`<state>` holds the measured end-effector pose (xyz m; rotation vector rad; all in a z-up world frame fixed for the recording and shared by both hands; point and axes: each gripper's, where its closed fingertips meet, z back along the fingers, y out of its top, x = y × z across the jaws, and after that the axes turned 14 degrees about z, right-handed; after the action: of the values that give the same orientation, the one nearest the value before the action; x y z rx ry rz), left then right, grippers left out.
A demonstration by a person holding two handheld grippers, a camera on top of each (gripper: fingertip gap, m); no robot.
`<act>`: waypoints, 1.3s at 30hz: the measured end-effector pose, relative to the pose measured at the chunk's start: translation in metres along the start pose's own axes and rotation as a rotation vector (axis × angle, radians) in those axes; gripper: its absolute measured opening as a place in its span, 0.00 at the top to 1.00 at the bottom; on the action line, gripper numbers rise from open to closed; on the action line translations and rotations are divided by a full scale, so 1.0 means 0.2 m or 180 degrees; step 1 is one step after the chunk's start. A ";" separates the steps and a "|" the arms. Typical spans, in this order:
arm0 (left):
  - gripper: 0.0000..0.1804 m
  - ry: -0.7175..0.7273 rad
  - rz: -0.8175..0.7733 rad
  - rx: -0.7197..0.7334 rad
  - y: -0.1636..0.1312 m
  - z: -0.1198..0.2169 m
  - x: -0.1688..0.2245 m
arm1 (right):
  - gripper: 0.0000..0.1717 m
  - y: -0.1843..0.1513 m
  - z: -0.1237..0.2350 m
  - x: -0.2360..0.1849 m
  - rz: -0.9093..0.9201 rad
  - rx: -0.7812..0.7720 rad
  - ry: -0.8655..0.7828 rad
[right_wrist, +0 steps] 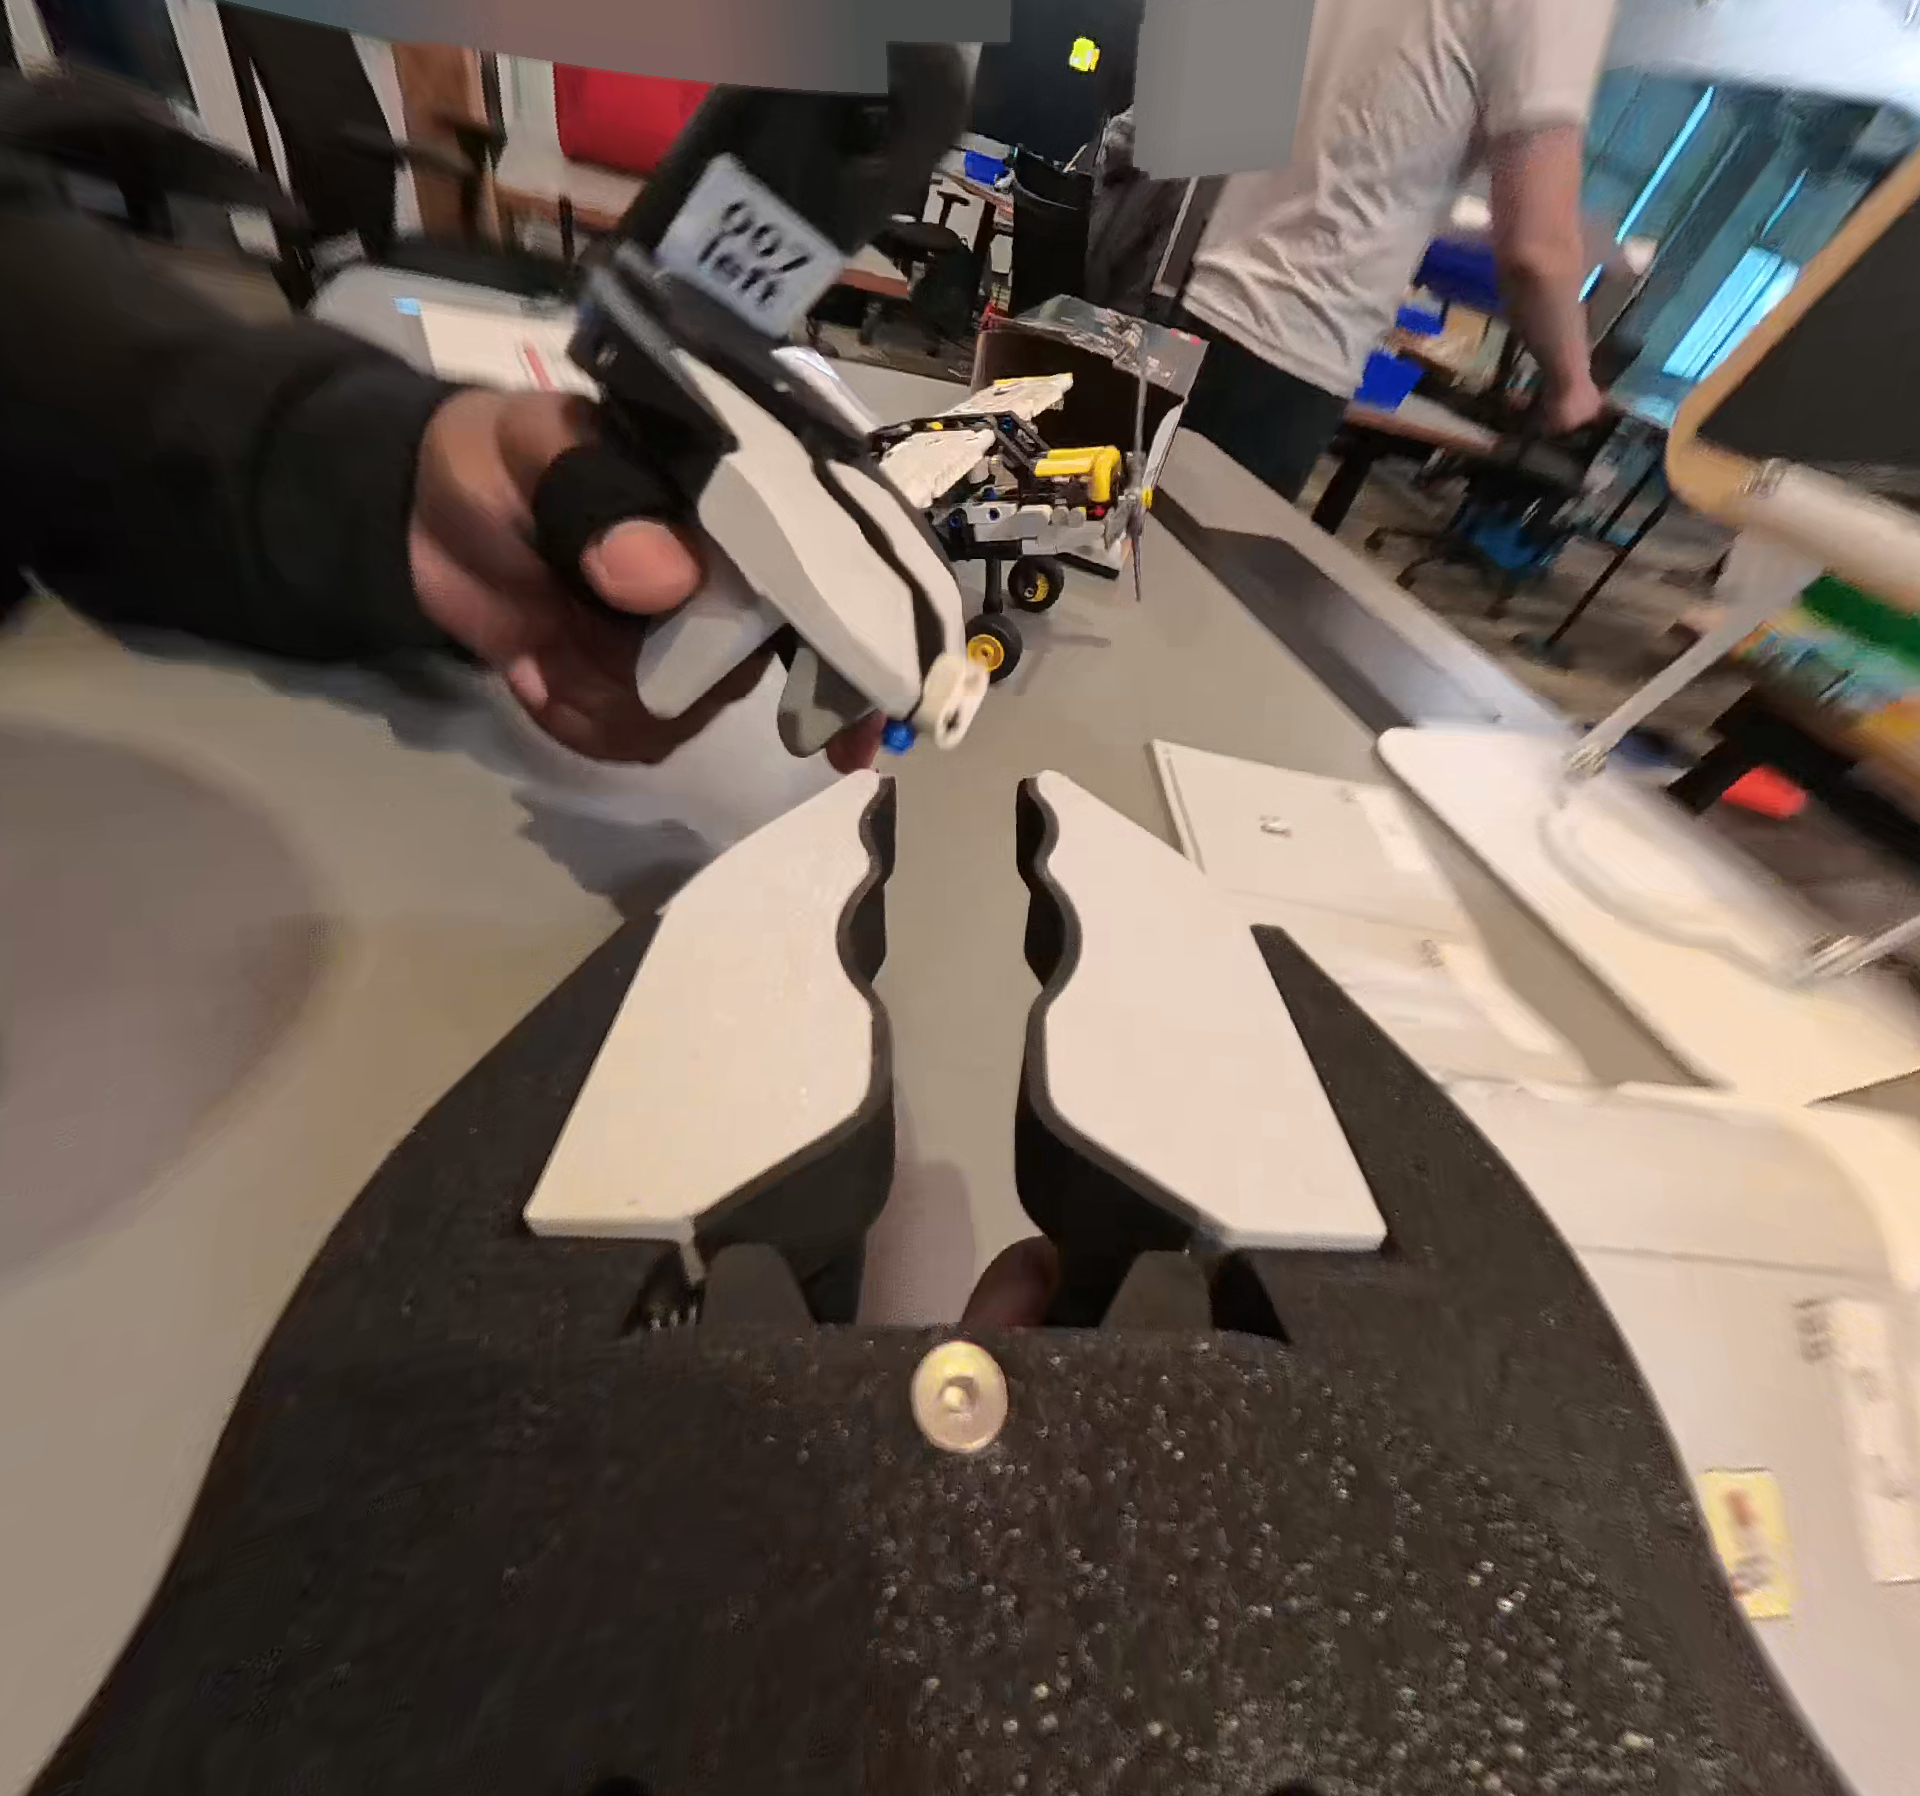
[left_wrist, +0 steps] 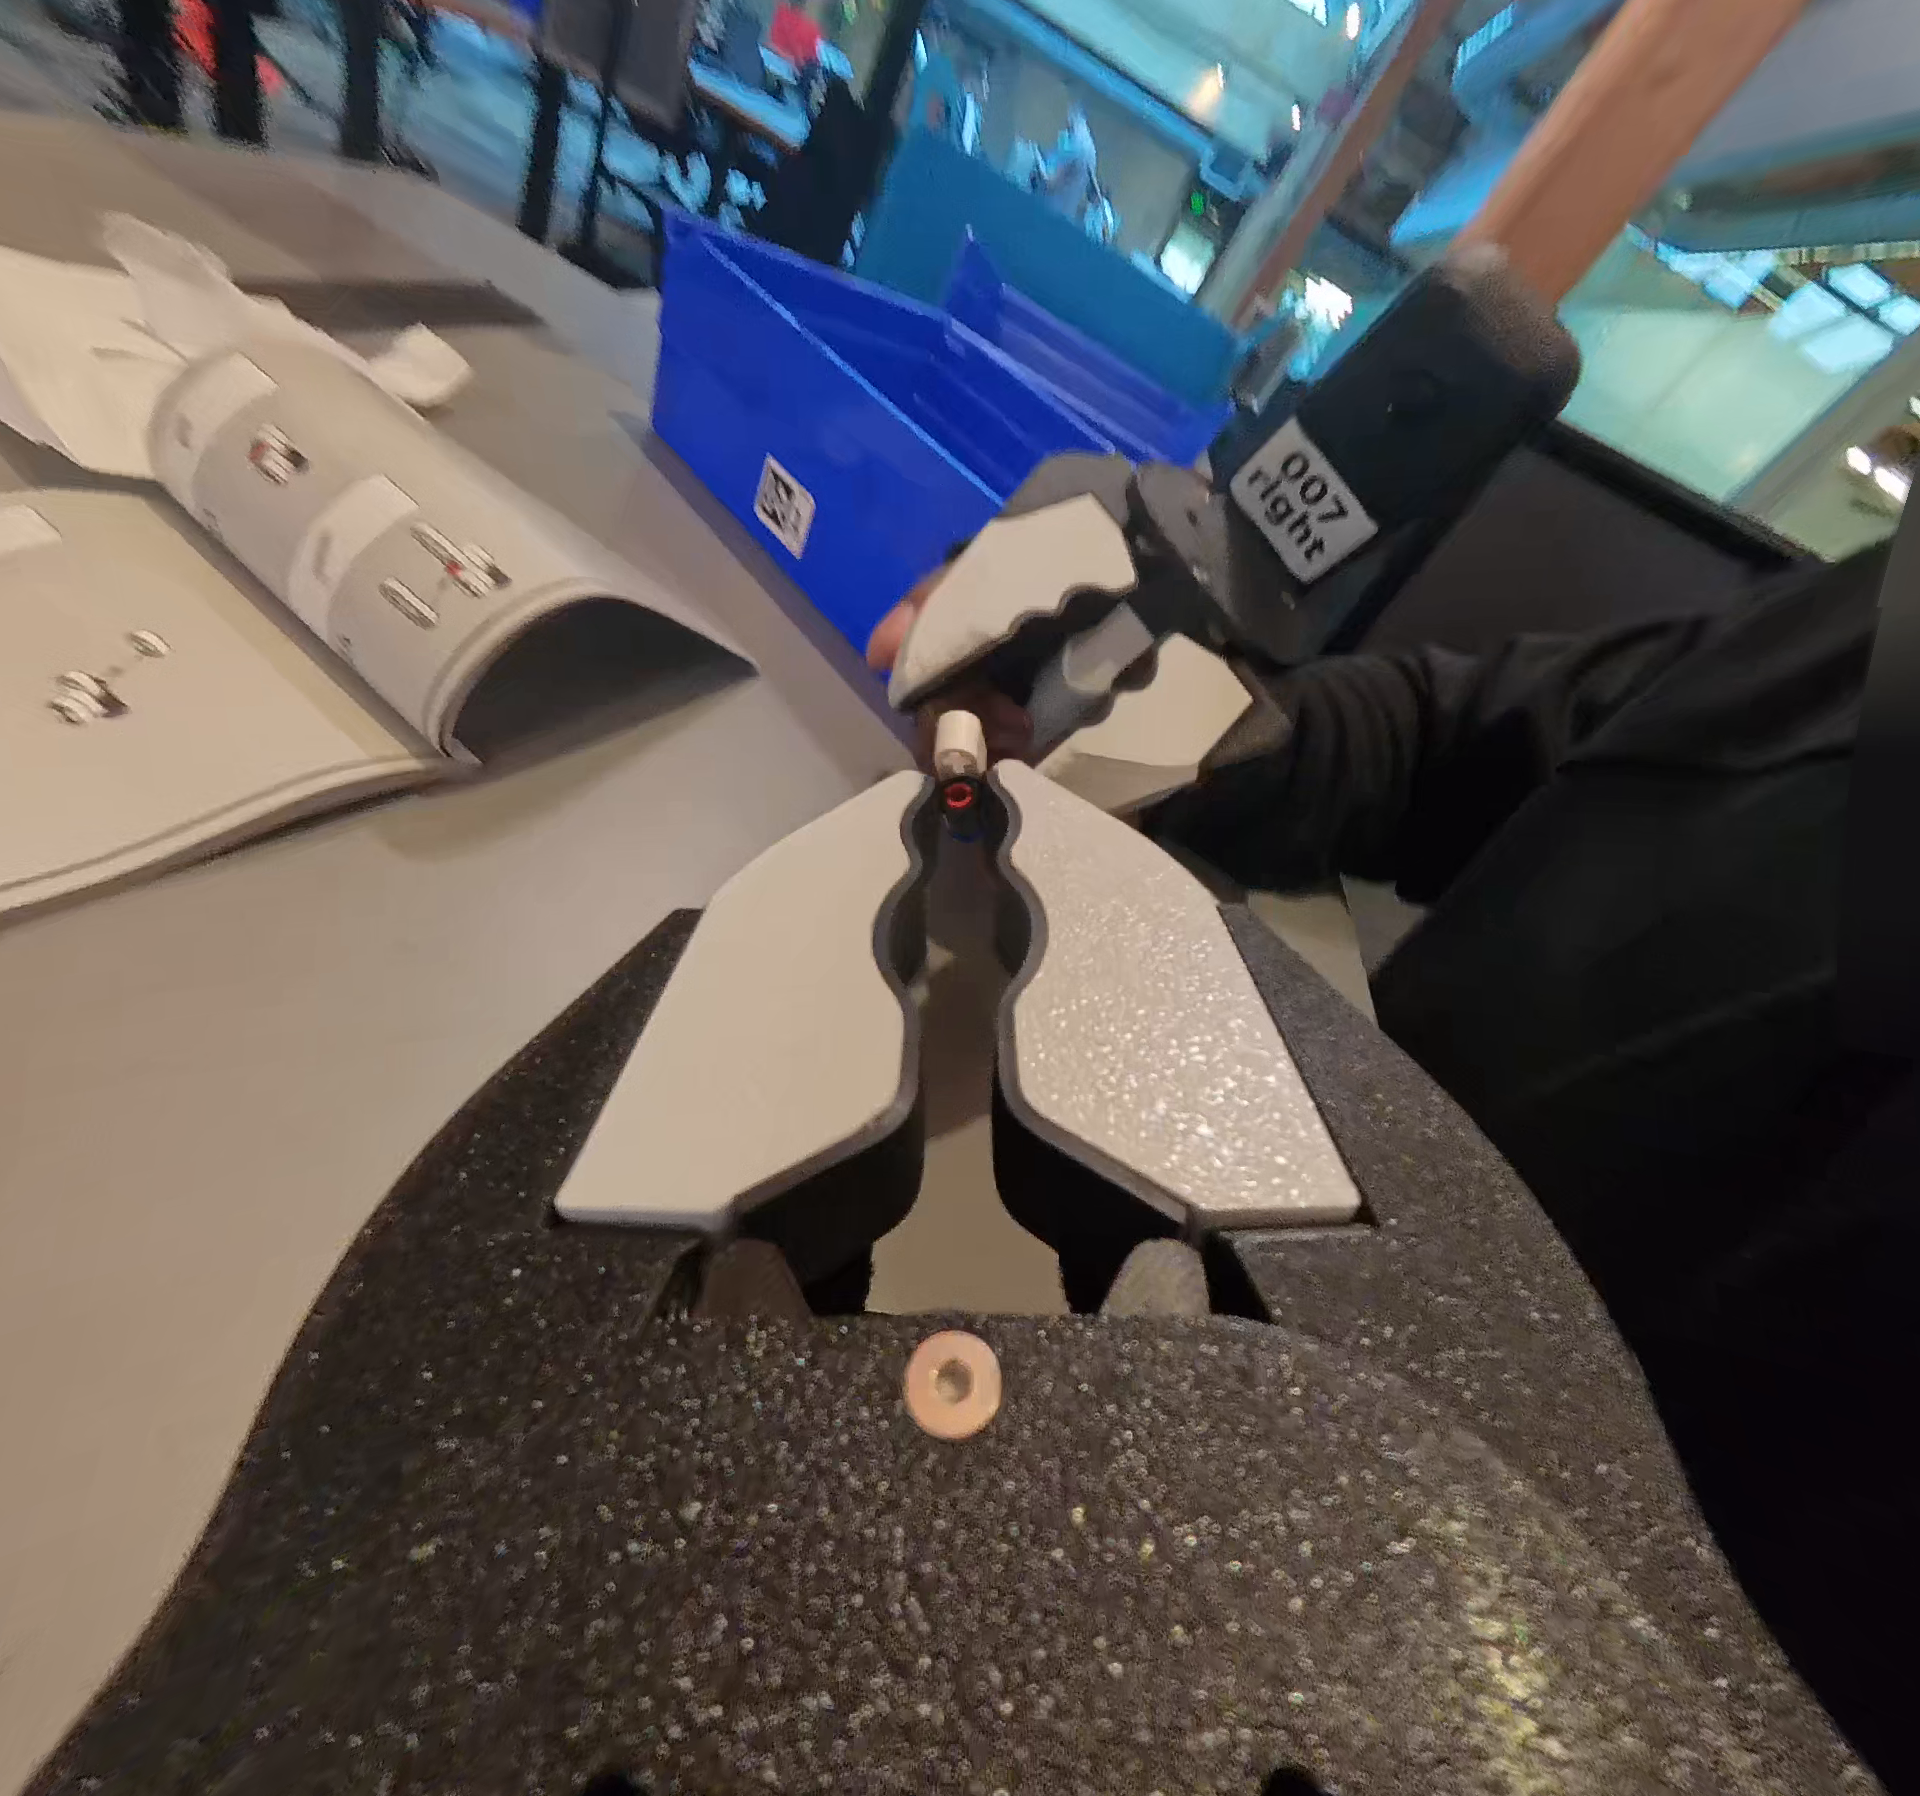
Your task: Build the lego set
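A small white building-toy connector (right_wrist: 956, 697), with a blue pin (right_wrist: 898, 734) at its near end, is clamped between the fingers of the left gripper (left_wrist: 961, 796), held above a grey desk (left_wrist: 312, 1071). In the right wrist view its long axis runs on from the fingertips, slanting down and to the right toward the right gripper (right_wrist: 954, 790), whose fingers stand apart with only bare desk between them. That gripper hangs just below and short of the piece, not touching it.

From the left wrist view the same piece is seen end-on, a red ring showing at the fingertips and the white barrel pointing away toward the right gripper's fingers (left_wrist: 997, 603).

The left wrist view alone shows an open instruction booklet (left_wrist: 260, 624) lying flat and a blue plastic bin (left_wrist: 831, 416) behind it. Only the right wrist view takes in a partly built toy aeroplane (right_wrist: 1029, 499) with yellow-hubbed wheels farther down the desk, more loose pages (right_wrist: 1330, 842), and a person in a white shirt (right_wrist: 1382, 167) standing in a busy workshop.
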<state>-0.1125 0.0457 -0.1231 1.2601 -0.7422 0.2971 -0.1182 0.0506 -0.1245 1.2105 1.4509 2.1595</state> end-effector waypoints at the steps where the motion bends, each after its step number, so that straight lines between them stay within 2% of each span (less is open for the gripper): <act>1: 0.96 0.0007 0.0011 -0.0140 -0.02 0.00 0.00 | 0.87 0.00 0.00 -0.01 0.0107 -0.0017 -0.0002; 10: 0.96 -0.0134 0.0172 -0.0865 -0.16 0.02 0.04 | 0.85 -0.03 -0.03 -0.16 0.1019 -0.0140 0.0200; 22: 0.96 -0.0189 0.0371 -0.1168 -0.24 0.03 0.03 | 0.90 -0.02 -0.02 -0.23 0.1502 -0.0074 0.0306; 26: 0.96 -0.0213 0.0337 -0.1087 -0.22 0.03 0.03 | 0.90 -0.03 -0.02 -0.22 0.1330 -0.0107 0.0298; 32: 0.94 -0.0263 0.0326 -0.0747 -0.16 0.01 0.02 | 0.91 -0.01 -0.03 -0.16 0.0635 -0.0068 0.0186; 39: 0.95 -0.0289 0.0553 -0.0581 -0.14 -0.01 0.00 | 0.91 -0.04 -0.04 -0.13 0.0605 -0.0224 -0.0014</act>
<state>-0.0963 0.0391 -0.1443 1.0437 -0.9380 0.3075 -0.1102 0.0333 -0.1448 1.3766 1.2928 2.3073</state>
